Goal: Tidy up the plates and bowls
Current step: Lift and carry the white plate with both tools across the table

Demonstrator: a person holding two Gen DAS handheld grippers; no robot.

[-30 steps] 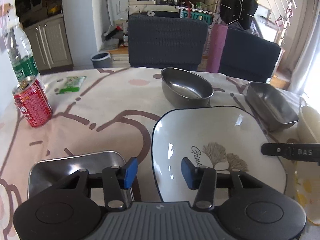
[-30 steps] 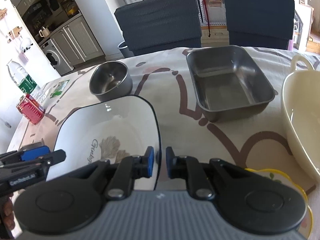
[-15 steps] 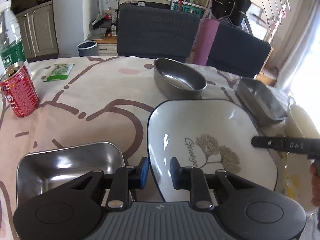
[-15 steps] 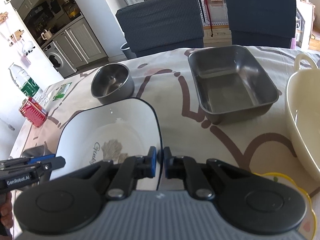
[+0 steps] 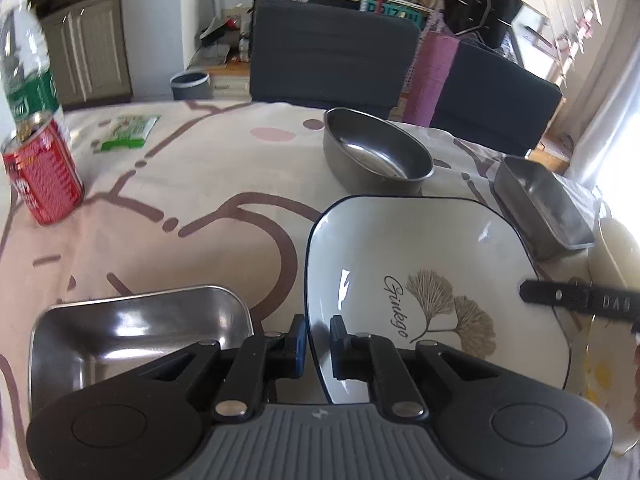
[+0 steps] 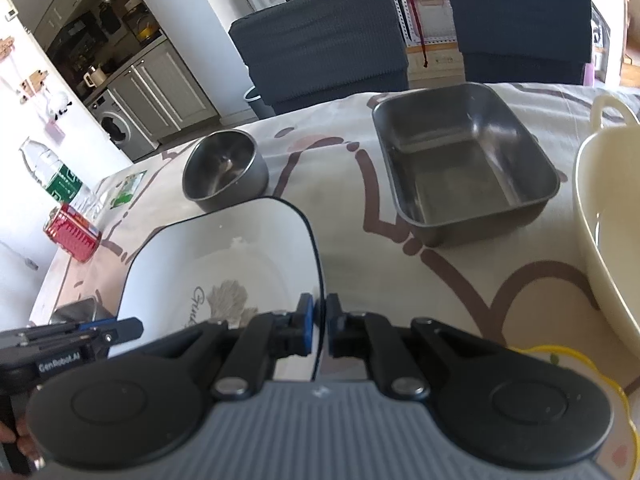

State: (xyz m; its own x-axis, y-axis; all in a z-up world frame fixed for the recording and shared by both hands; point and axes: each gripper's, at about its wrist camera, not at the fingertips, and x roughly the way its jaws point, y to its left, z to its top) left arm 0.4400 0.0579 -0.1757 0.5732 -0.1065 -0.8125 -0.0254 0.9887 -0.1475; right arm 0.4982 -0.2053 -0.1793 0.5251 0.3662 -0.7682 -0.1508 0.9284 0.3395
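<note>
A white square plate (image 5: 420,272) with a dark rim and a ginkgo print is held between both grippers. My left gripper (image 5: 318,340) is shut on its left rim. My right gripper (image 6: 320,328) is shut on its right rim; the plate also shows in the right wrist view (image 6: 224,256). A round steel bowl (image 5: 376,156) sits beyond the plate. A rectangular steel tray (image 6: 464,160) stands to the right of it. A second steel tray (image 5: 132,332) lies under my left gripper.
A red can (image 5: 42,174) and a water bottle (image 5: 26,68) stand at the table's left edge, near a green packet (image 5: 128,132). A cream bowl with a handle (image 6: 608,216) is at the right. Two dark chairs (image 5: 332,52) stand behind the table.
My left gripper closed from wide open onto the plate's left rim. My right gripper tightened on the right rim. The plate has tilted up slightly.
</note>
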